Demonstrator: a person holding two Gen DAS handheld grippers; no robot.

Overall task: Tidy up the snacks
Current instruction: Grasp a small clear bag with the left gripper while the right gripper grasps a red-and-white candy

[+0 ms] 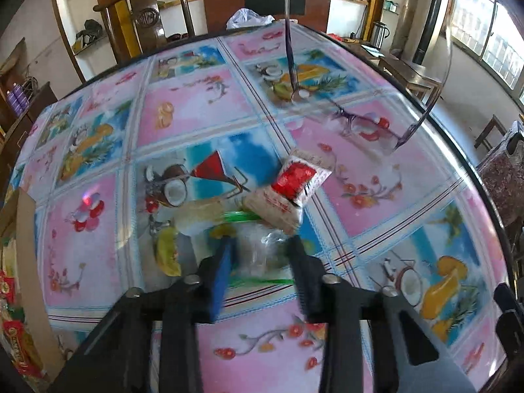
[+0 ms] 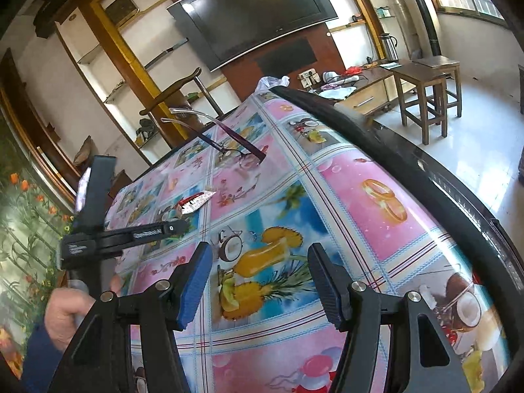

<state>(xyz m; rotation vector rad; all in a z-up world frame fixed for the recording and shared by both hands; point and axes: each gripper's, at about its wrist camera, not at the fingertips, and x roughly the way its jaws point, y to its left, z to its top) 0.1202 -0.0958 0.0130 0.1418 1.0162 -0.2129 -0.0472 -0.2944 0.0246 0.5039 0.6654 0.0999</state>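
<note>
While the left tongs [image 1: 262, 255] are closing around a clear green-striped snack packet [image 1: 258, 252] lying on the tabletop [image 1: 183, 104], the picture is too blurred to tell whether the pads are pressing it yet. Just beyond it, a beige wafer packet [image 1: 275, 209] and a red-and-white sachet [image 1: 299, 177] are lying touching each other, with another pale packet [image 1: 199, 213] just to their left. A pair of glasses [image 1: 366, 124] is resting farther back. The right tongs [image 2: 258, 278] are hovering open and empty over the flowered cloth, and a hand [image 2: 65, 314] is gripping the left tool's handle.
</note>
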